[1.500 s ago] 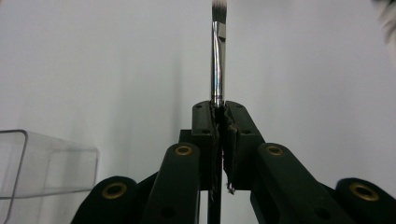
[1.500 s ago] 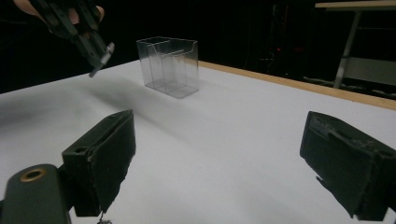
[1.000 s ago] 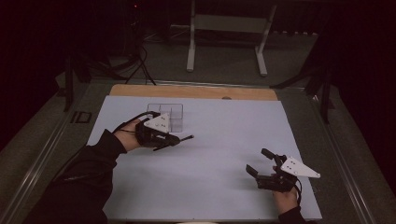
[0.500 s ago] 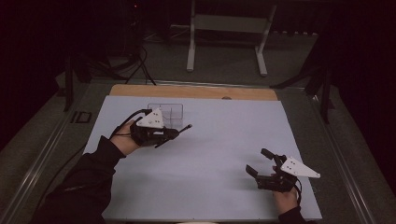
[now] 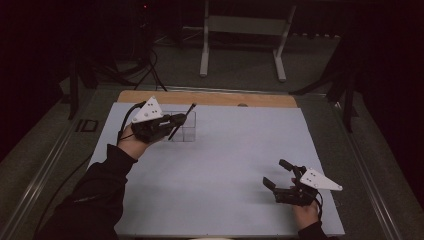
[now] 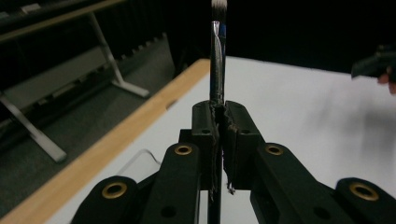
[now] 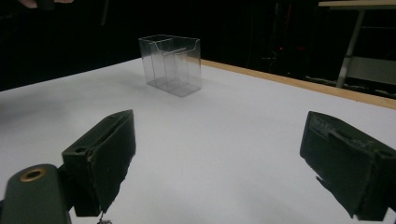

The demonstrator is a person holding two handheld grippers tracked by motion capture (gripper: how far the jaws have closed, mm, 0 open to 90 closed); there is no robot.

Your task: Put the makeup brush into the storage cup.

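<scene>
My left gripper (image 5: 175, 121) is shut on a thin dark brush (image 5: 184, 118), which slants up and away, with its tip over a clear plastic compartment box (image 5: 187, 127) at the mat's far left. In the left gripper view the brush (image 6: 217, 60) stands up from between the closed pads, with a pale bristle tip at the top; the gripper (image 6: 220, 112) is raised off the mat. My right gripper (image 5: 276, 173) rests low near the front right, open with nothing between its jaws. From the right gripper view the gripper (image 7: 229, 158) looks toward the clear box (image 7: 170, 65), which stands well away.
A white mat (image 5: 235, 150) covers the table, with a wooden strip (image 5: 210, 98) along the far edge. A metal stand (image 5: 240, 30) stands on the floor beyond. A small dark fitting (image 5: 87, 125) sits off the mat's left edge.
My left gripper has risen and moved toward the far side with the brush, which now tilts more steeply over the clear box. The right gripper has stayed still.
</scene>
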